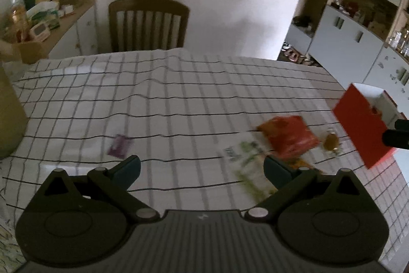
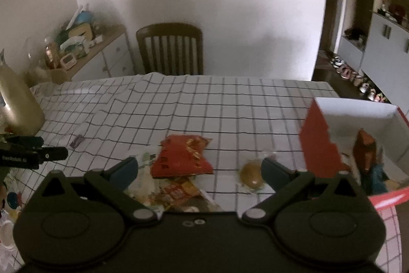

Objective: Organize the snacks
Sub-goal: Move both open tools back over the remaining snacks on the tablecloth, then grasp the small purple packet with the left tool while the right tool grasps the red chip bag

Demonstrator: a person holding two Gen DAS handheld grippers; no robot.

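Observation:
Snacks lie on a checked tablecloth (image 1: pixel 179 99). A red packet (image 1: pixel 288 137) (image 2: pixel 182 155) overlaps a white-and-green packet (image 1: pixel 245 160) (image 2: pixel 143 178) and an orange-yellow packet (image 2: pixel 179 192). A small brown snack in clear wrap (image 1: pixel 331 142) (image 2: pixel 251 174) lies to their right. A small purple packet (image 1: pixel 118 146) (image 2: pixel 77 141) lies alone on the left. A red box (image 1: pixel 358 124) (image 2: pixel 322 142) with a white inside holds packets (image 2: pixel 368 160). My left gripper (image 1: pixel 202 170) is open above the cloth, empty. My right gripper (image 2: pixel 199 170) is open over the red packet, the brown snack by its right finger.
A wooden chair (image 1: pixel 148 24) (image 2: pixel 170 50) stands at the table's far side. A cluttered sideboard (image 1: pixel 51 17) (image 2: pixel 84 47) is at the far left and a beige container (image 2: pixel 18 99) at the table's left edge. Cupboards and shelves (image 1: pixel 358 17) line the right wall.

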